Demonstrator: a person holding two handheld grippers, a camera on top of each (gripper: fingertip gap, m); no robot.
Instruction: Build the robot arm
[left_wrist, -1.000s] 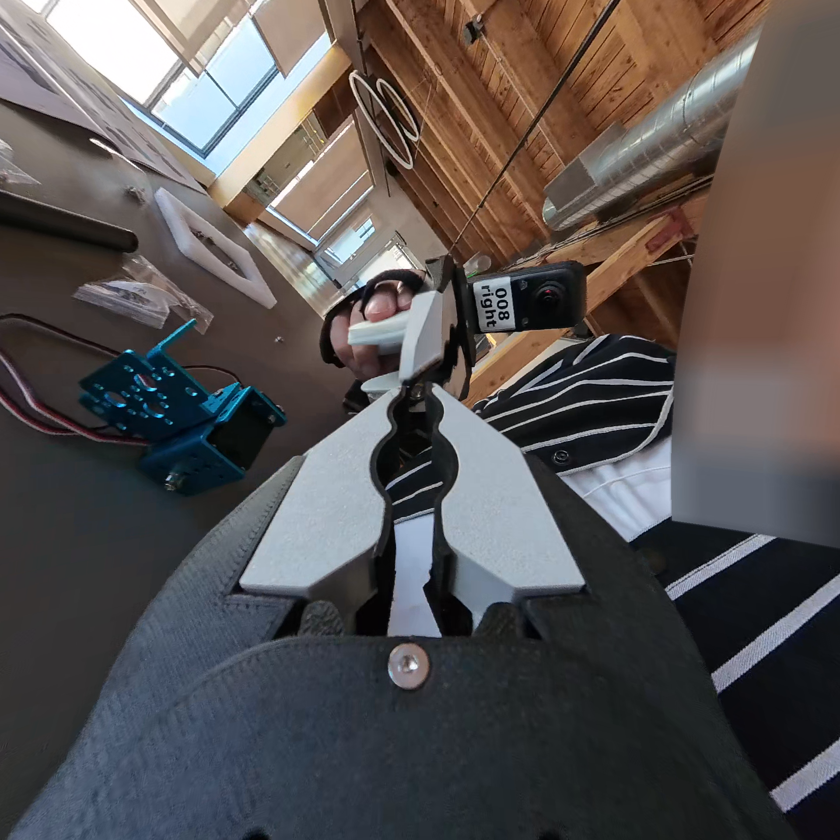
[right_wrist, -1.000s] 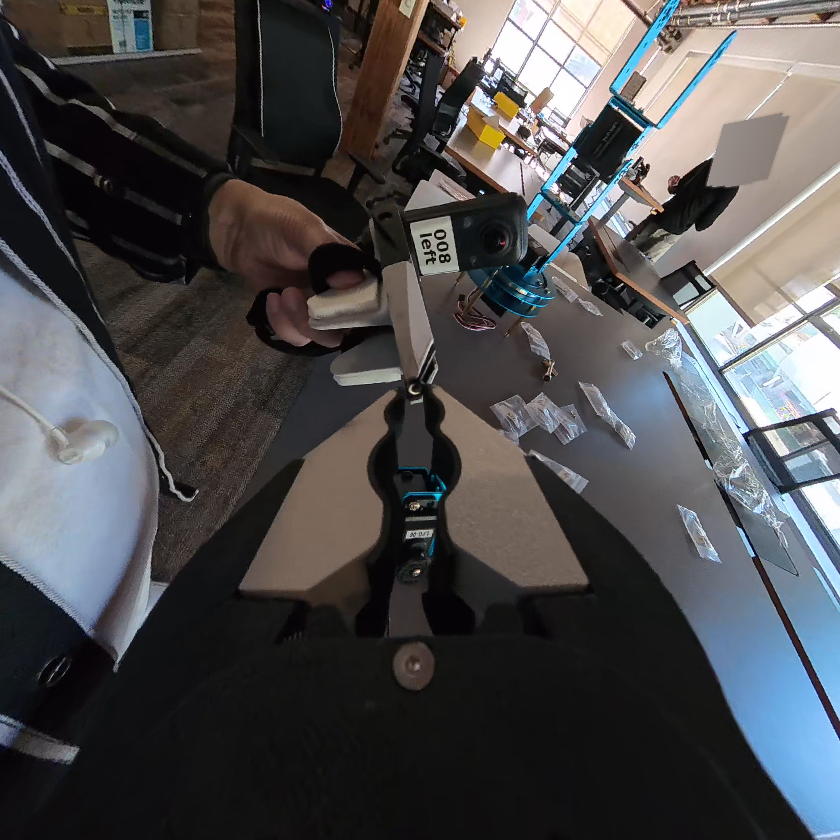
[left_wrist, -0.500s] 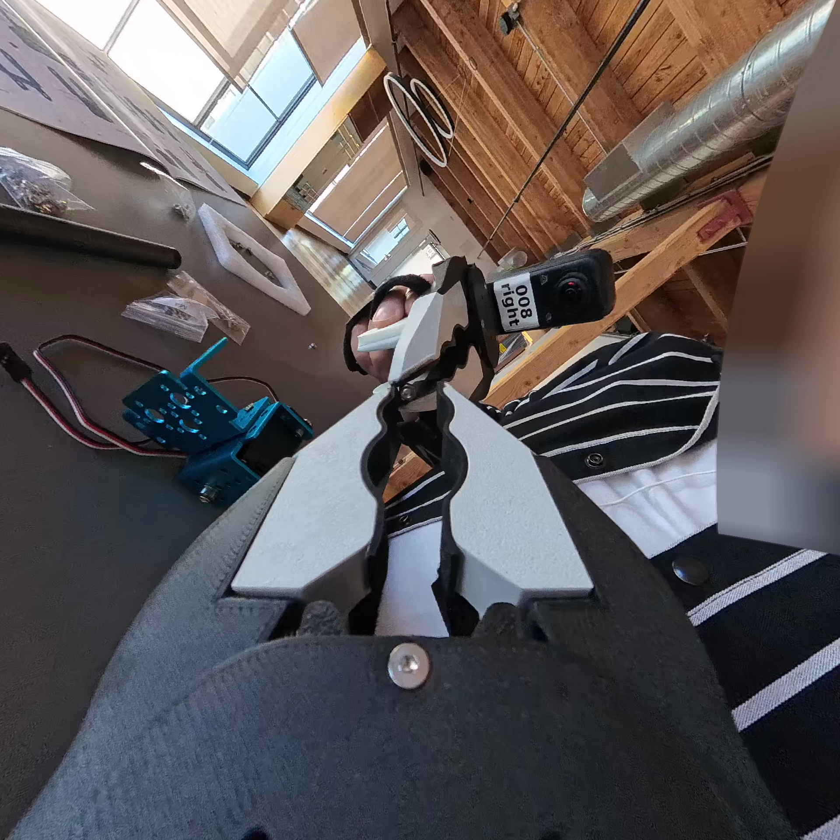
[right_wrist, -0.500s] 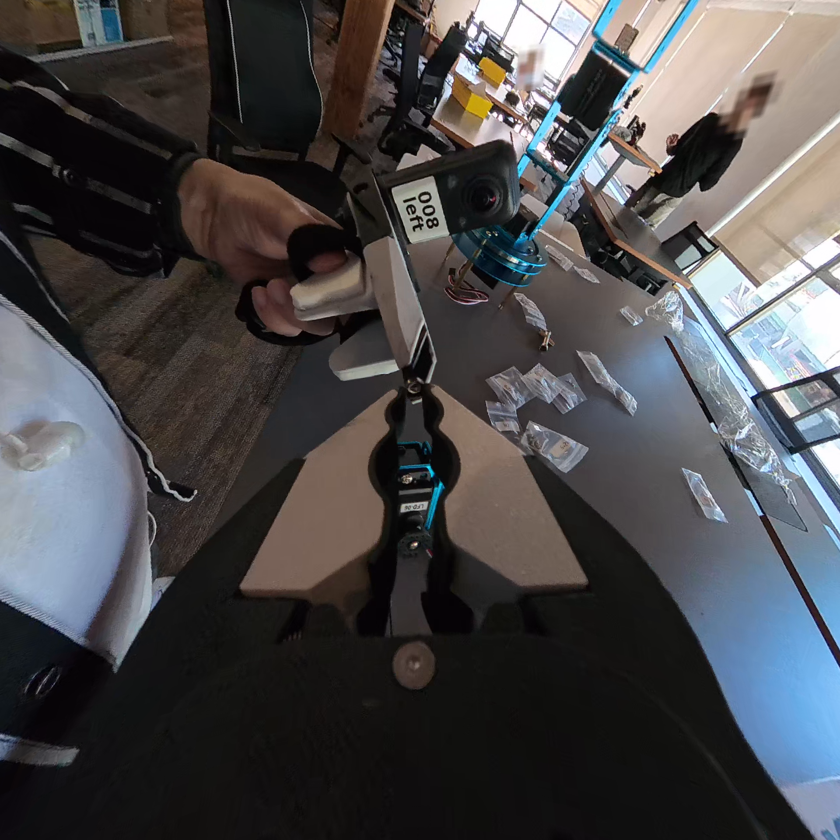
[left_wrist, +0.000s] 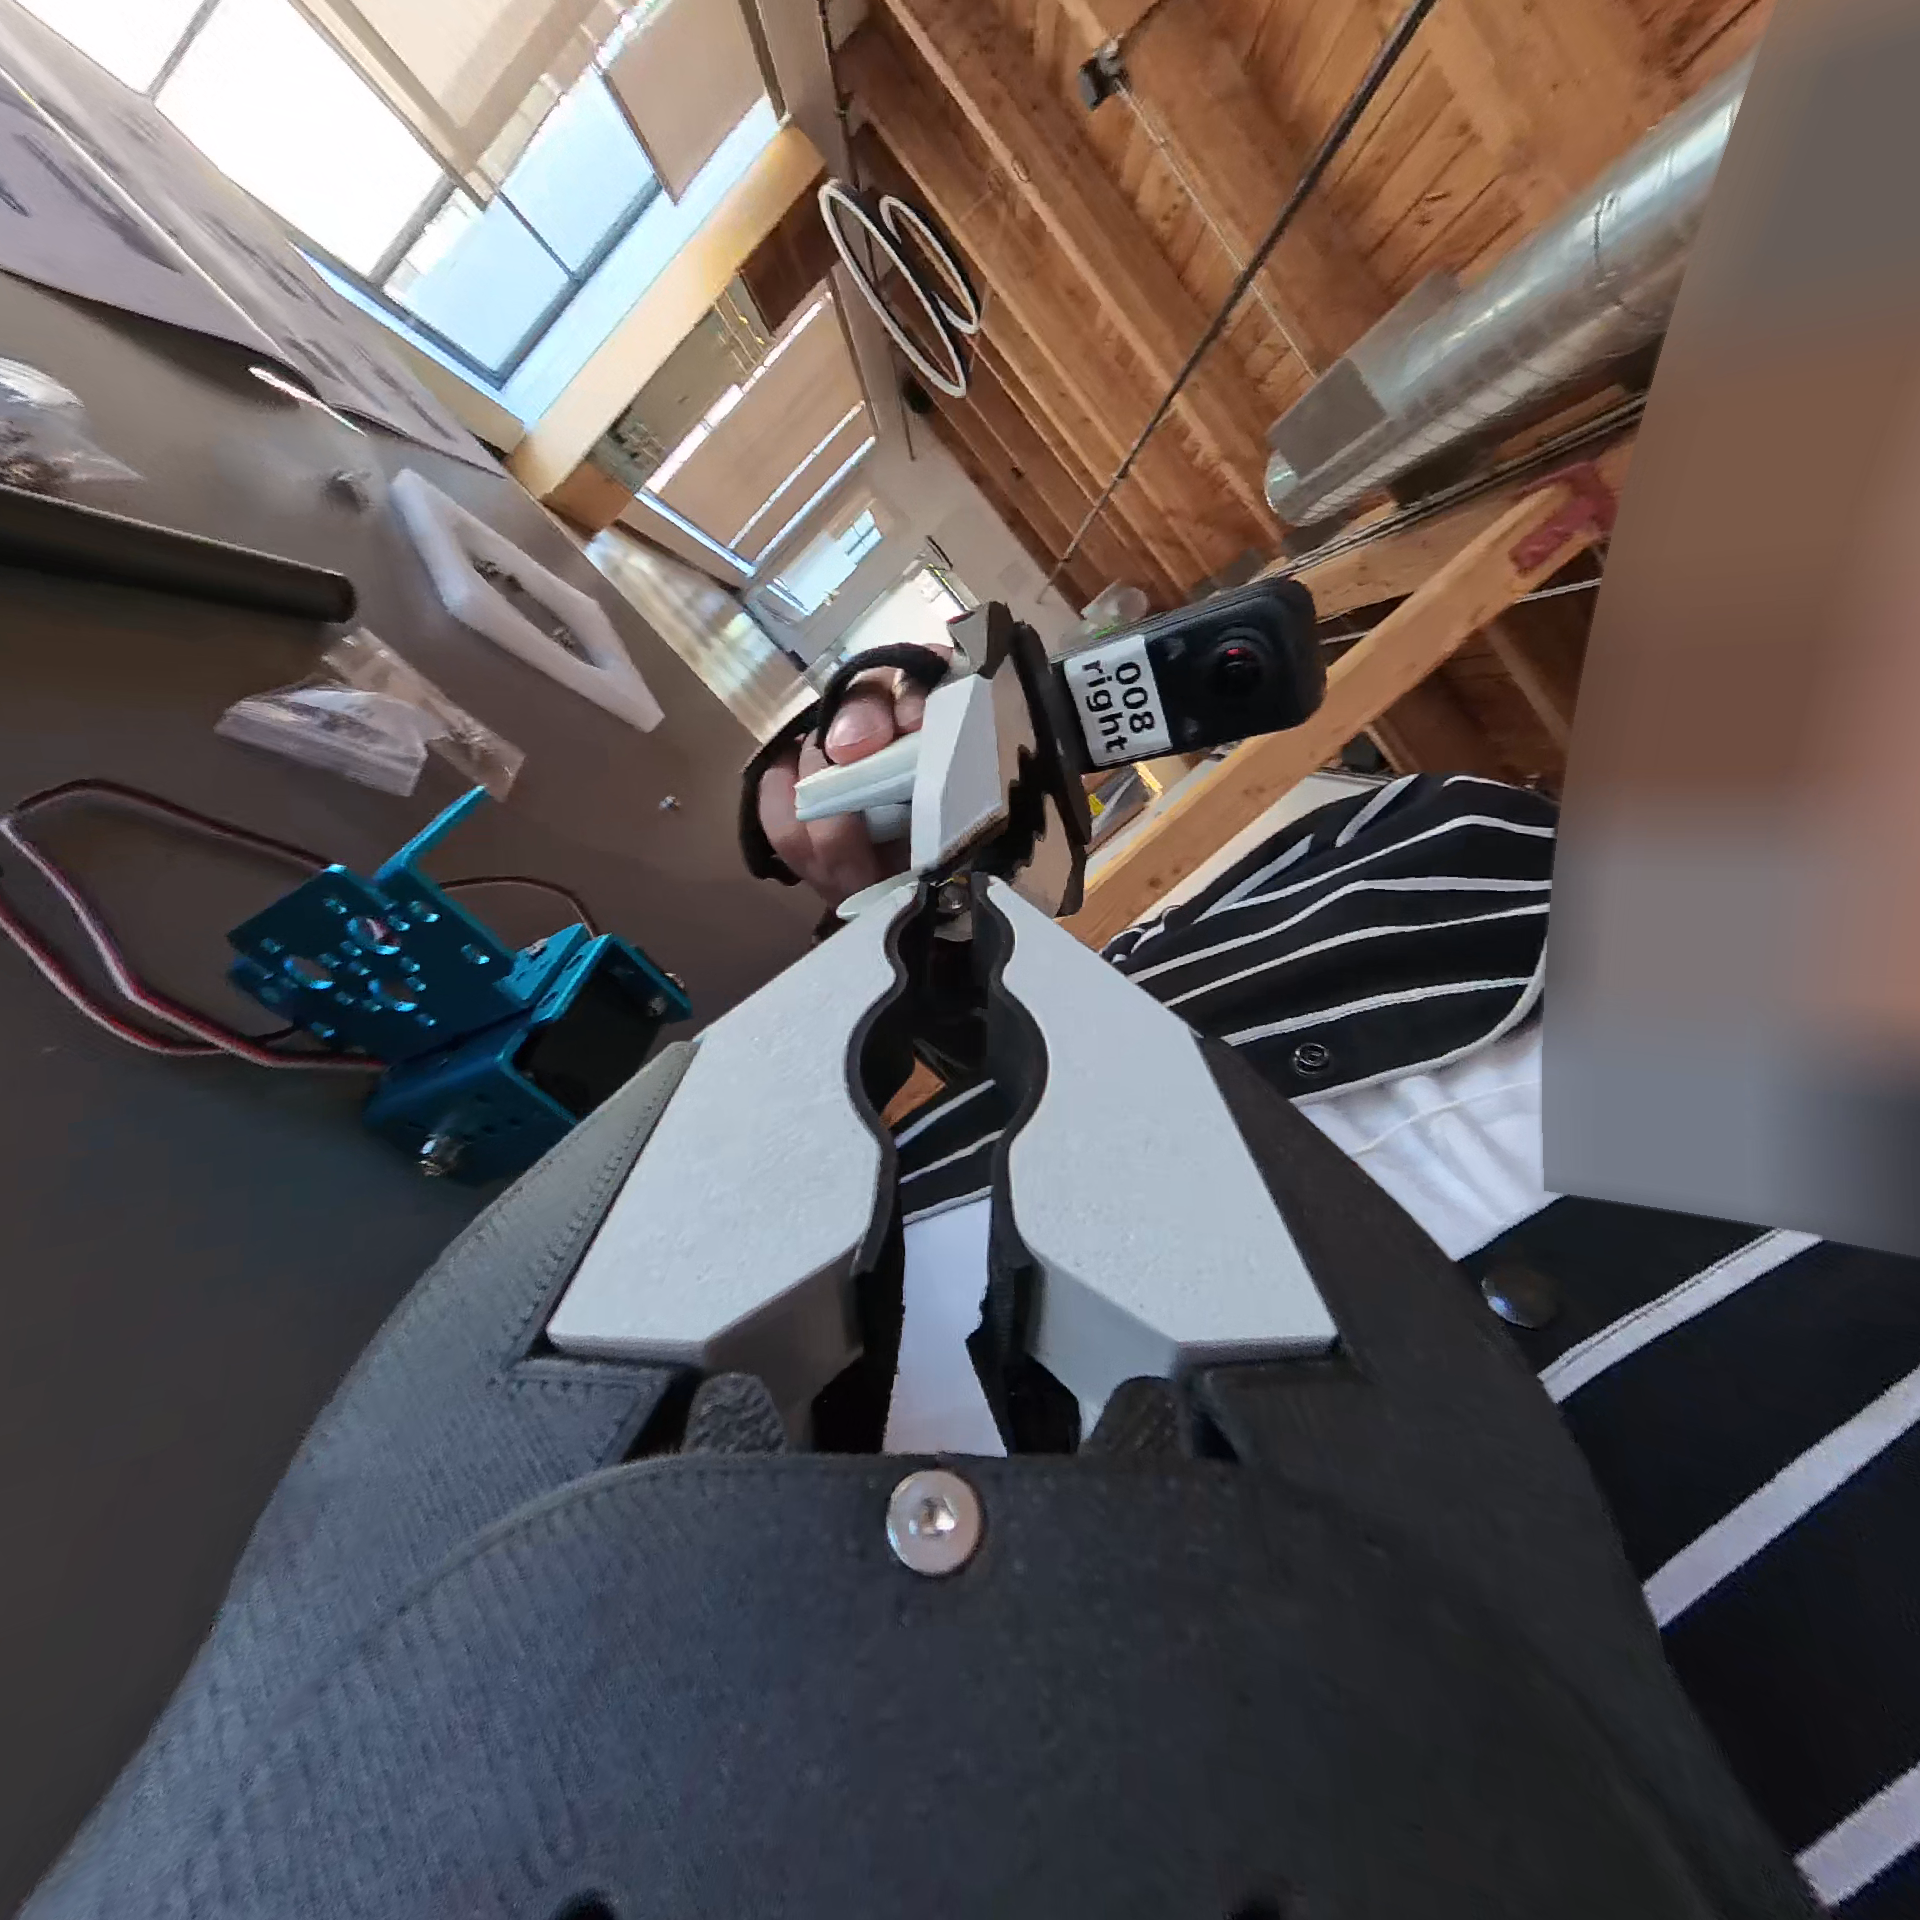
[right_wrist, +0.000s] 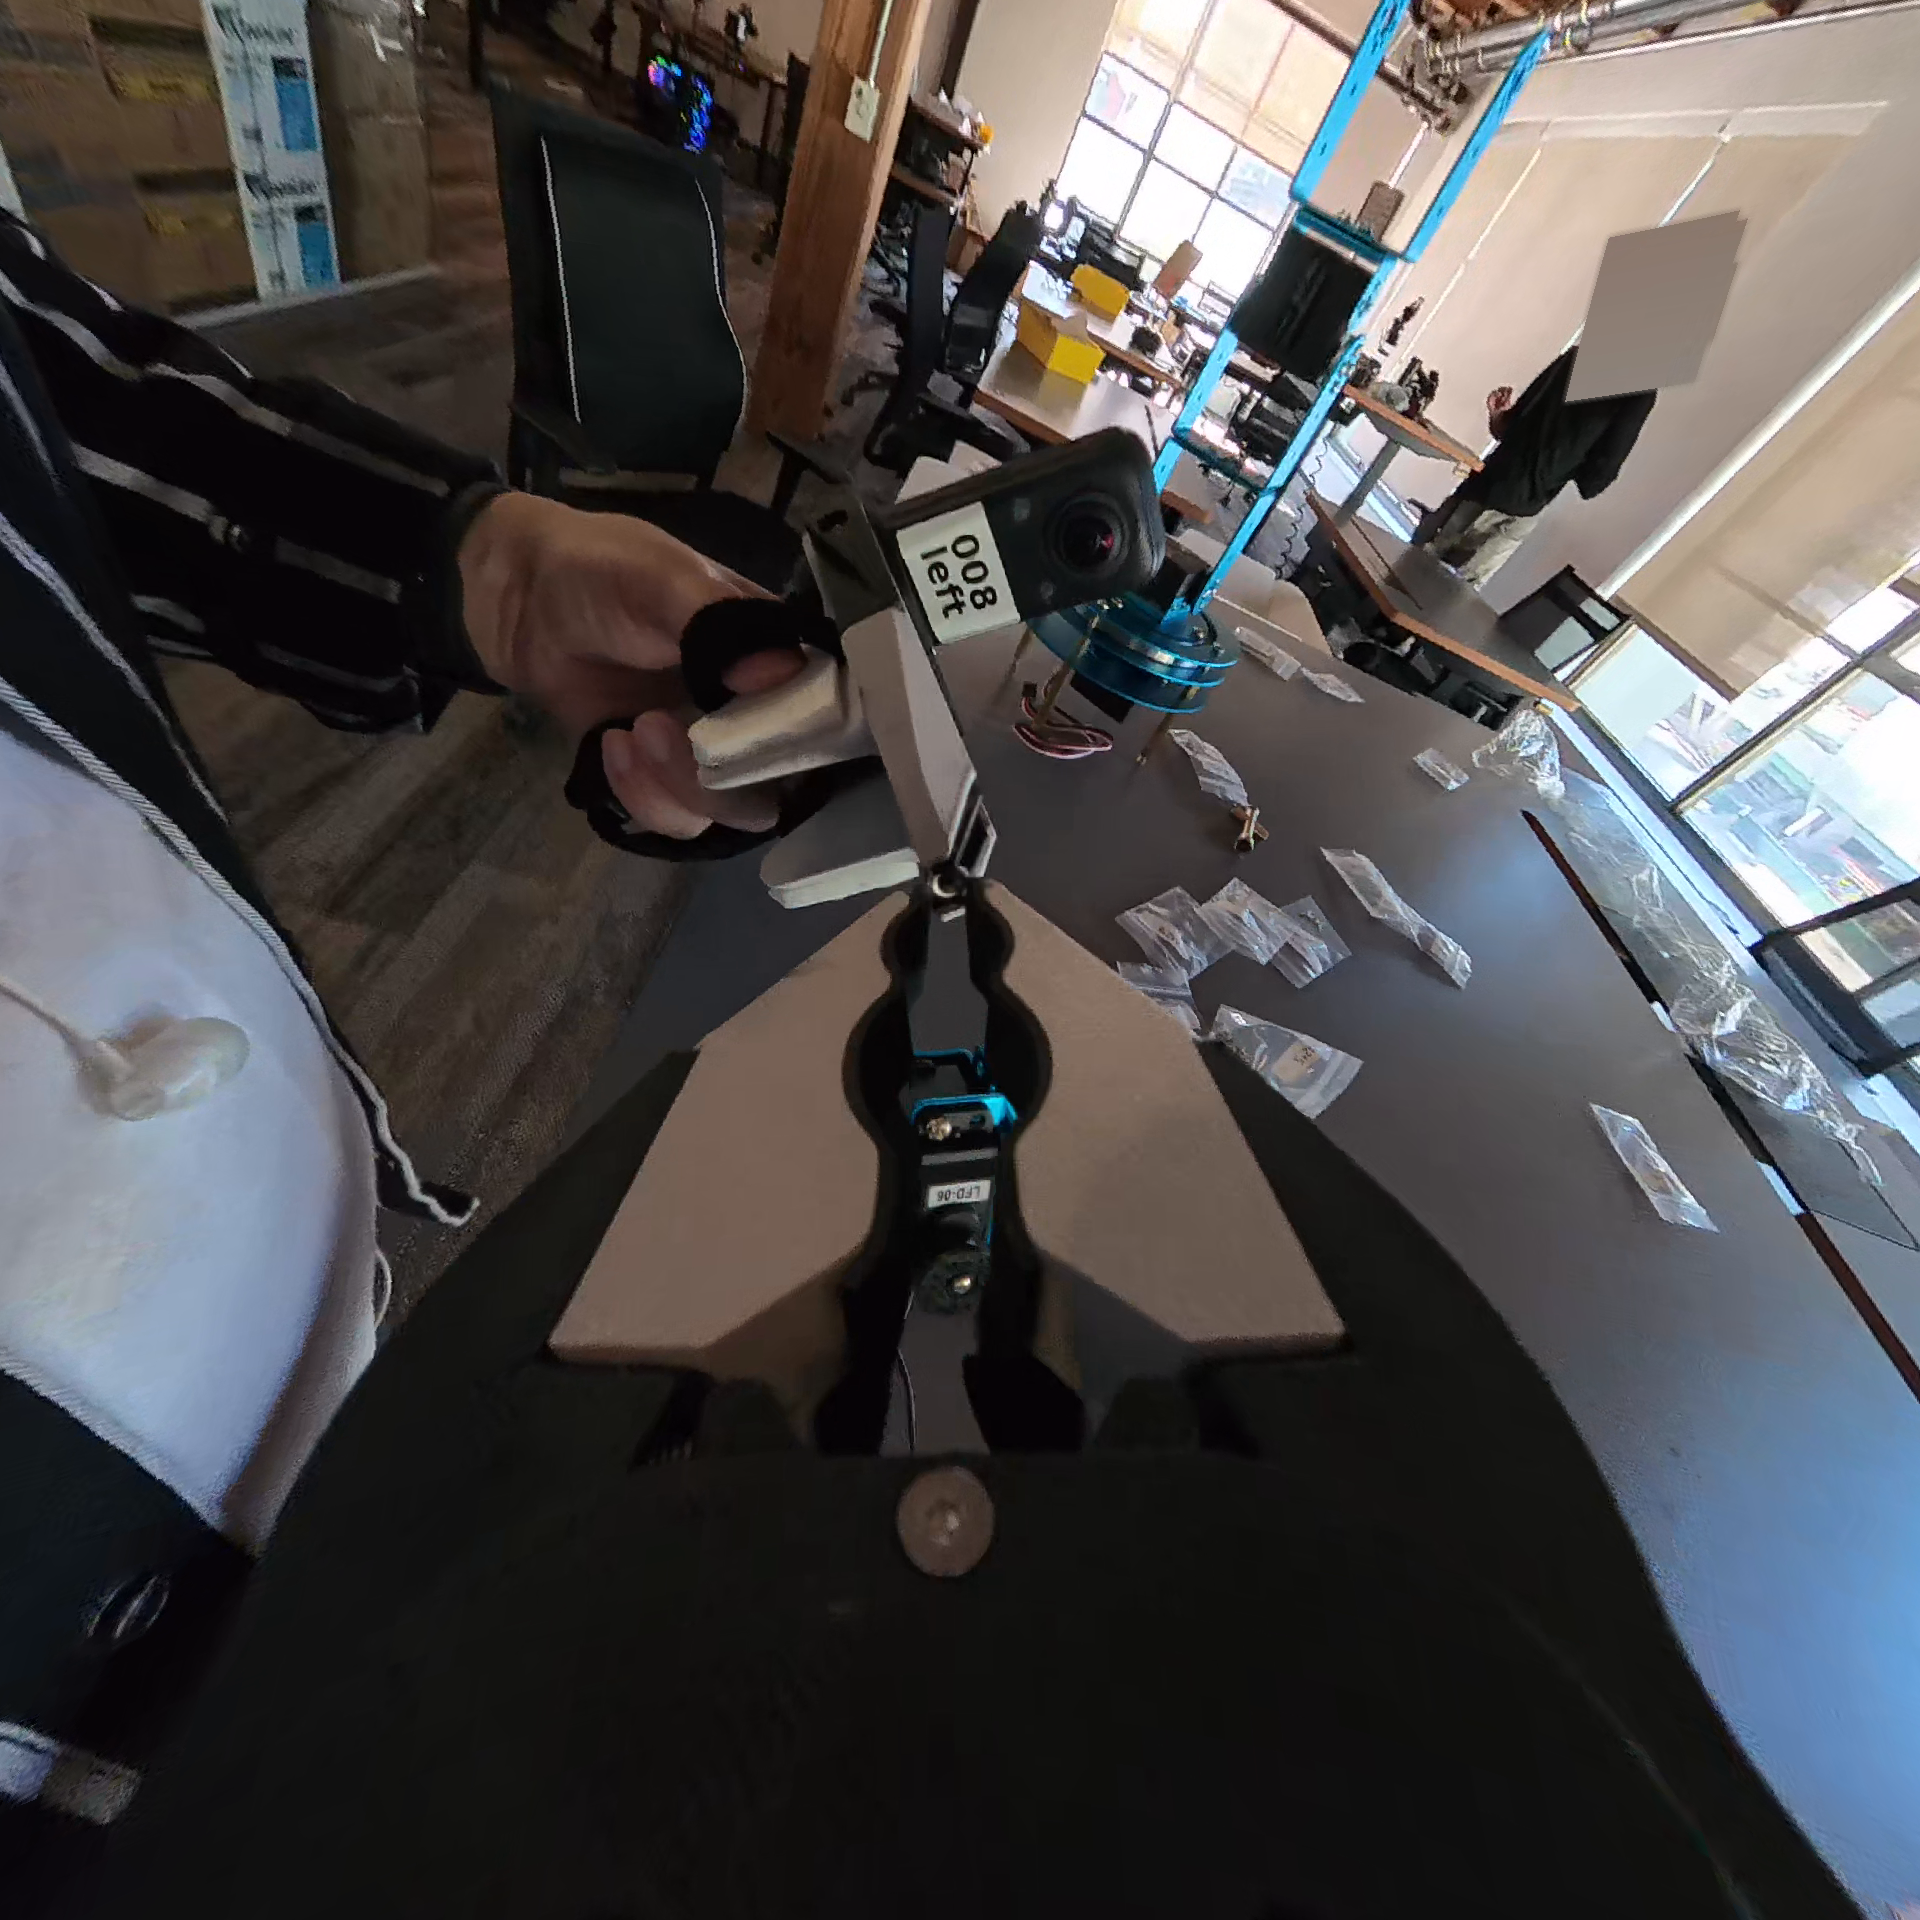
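between the nearly closed tips of the left gripper (left_wrist: 948, 902) and right gripper (right_wrist: 943, 891), which meet tip to tip, sits a tiny, stiff, slippery-looking metal fastener (right_wrist: 943, 886); which gripper holds it, i cannot tell.

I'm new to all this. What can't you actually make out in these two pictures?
- Both views: the tiny part where the left gripper and right gripper meet is too small to identify.
- Right wrist view: the blue servo shows only through the finger gap; the fingers hide the rest.
- Right wrist view: the clear bags' contents are too small.
- Left wrist view: the picture's left edge cuts off the black rod.
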